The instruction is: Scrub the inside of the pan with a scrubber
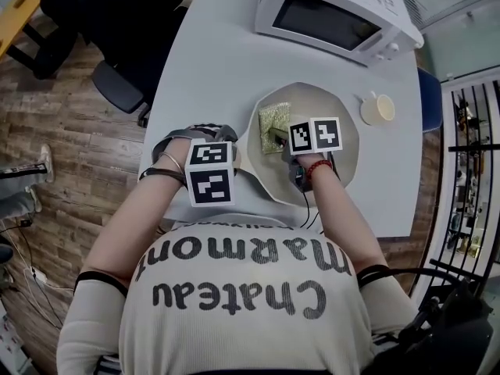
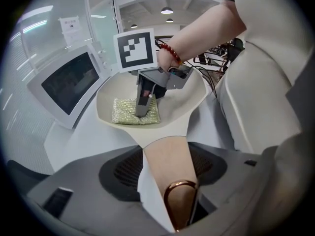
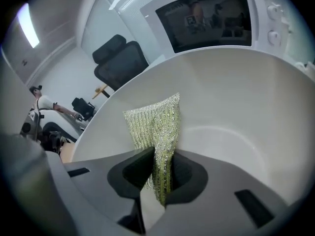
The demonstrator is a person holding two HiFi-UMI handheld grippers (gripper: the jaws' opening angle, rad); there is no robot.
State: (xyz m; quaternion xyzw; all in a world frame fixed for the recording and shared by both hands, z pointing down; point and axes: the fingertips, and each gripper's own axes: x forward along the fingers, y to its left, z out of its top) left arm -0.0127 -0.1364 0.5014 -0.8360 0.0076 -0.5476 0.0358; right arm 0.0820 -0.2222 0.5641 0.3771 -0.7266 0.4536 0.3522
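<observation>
The left gripper (image 2: 166, 154) is gripping the beige handle (image 2: 170, 173) of the pan (image 1: 344, 135). Its jaws are standing fairly wide, with the pads pressing on both sides of the handle. The cream pan is sitting on the white worktop (image 1: 211, 69), near the microwave (image 1: 336, 14), and a cup (image 1: 377, 109) is standing just beside its rim. The right gripper (image 3: 162, 154) is reaching down into the pan. Its jaws are pinching the glittery green scrubber (image 1: 273, 123) almost together. The scrubber is lying on the inside of the pan, in the left part as the head view shows it.
</observation>
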